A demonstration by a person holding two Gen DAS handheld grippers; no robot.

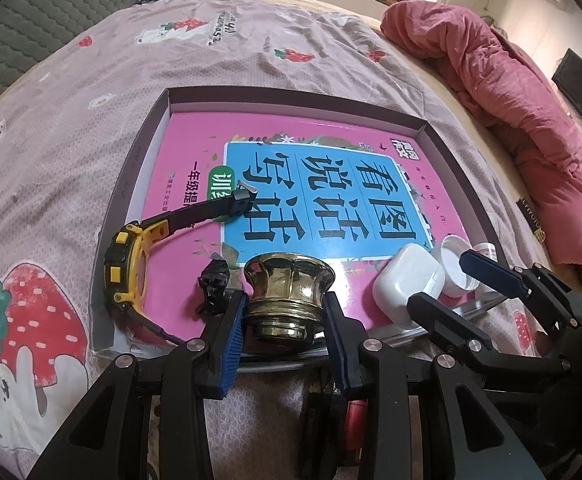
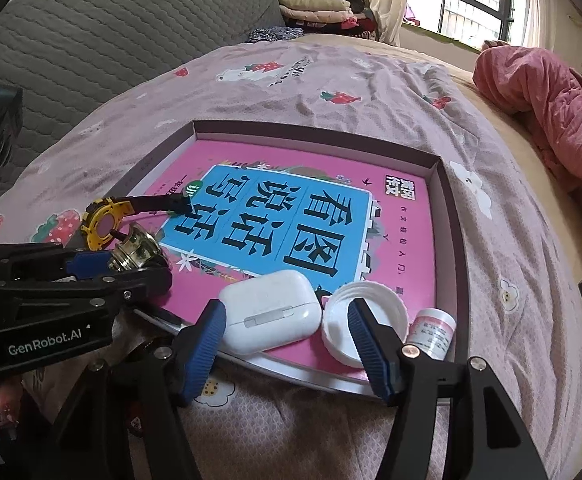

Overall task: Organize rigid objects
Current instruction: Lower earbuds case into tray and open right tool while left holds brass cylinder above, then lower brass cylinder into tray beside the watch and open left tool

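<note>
left wrist view looks down on a shallow box lid (image 1: 147, 140) lying on a pink strawberry-print bedsheet (image 1: 91, 92), with a pink workbook (image 1: 195, 152) inside it. the left gripper (image 1: 287, 312) has its blue pads pressed on the narrow neck of a brass fitting (image 1: 289, 288), flared end away from the camera, at the book's near edge. left of it lie a small black piece (image 1: 213, 280) and a yellow-and-black watch (image 1: 127, 268), strap reaching across the cover. right of it sit a white earbud case (image 1: 407, 284) and a white cap (image 1: 451, 264).

only the right wrist view shows a small white bottle with a pink label (image 2: 431, 330) beside the cap (image 2: 365, 320). there the right gripper (image 2: 287, 334) stands wide, one finger left of the case (image 2: 271, 310), the other over the cap, gripping nothing.
</note>
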